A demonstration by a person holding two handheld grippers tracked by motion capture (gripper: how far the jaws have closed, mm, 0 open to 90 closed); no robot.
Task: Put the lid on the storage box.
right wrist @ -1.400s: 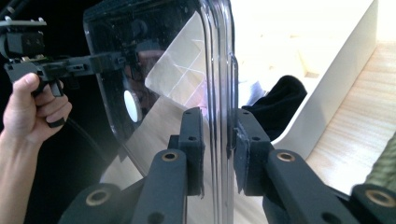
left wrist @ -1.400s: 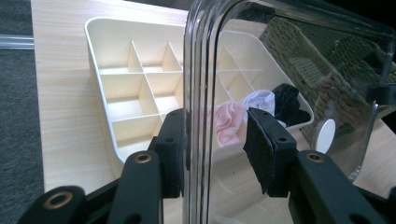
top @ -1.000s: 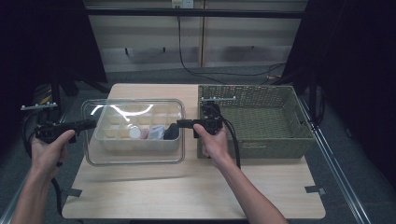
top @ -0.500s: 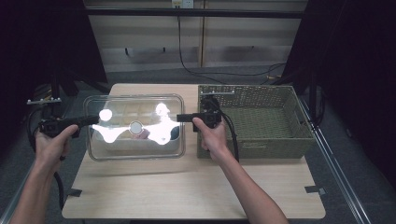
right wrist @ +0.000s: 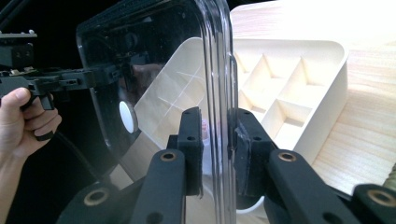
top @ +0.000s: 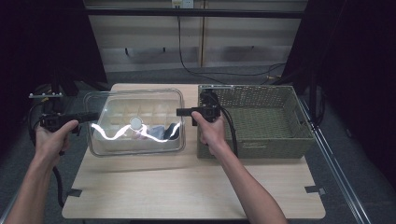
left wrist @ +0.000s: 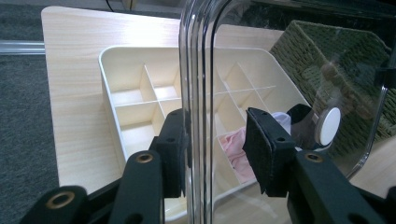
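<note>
The clear plastic lid (top: pixel 135 122) is held up over the cream divided tray (top: pixel 140 116), tilted and lifted off it, near the left-centre of the wooden worktop (top: pixel 187 186). It has rounded corners, a raised rim and a small white round knob (top: pixel 136 123) at its middle; bright streaks of light glare across it in the high view.

The left tongs (top: pixel 91 115) hold the lid's left edge. In the left gripper view the rim (left wrist: pixel 198 93) runs upright between the two black jaws, one pad against it on the near side and the other set a little off behind the clear wall, so the grip looks loose rather than tight. The right tongs (top: pixel 180 112) pinch the lid's opposite edge: in the right gripper view both pads (right wrist: pixel 194 140) sit against the rim (right wrist: pixel 219 93) from either side.

Below the lid, the tray rests on the worktop. Most of its compartments show bare cream floors; one holds a pink cloth (left wrist: pixel 238 151), with a white piece (left wrist: pixel 282 119) and something dark (left wrist: pixel 299 114) just beside it.

To the right of the tray, close alongside, stands a green woven basket (top: pixel 280 140), its rim level with the right hand (top: pixel 210 133). The left hand (top: pixel 53 140) is off the worktop's left edge.
</note>
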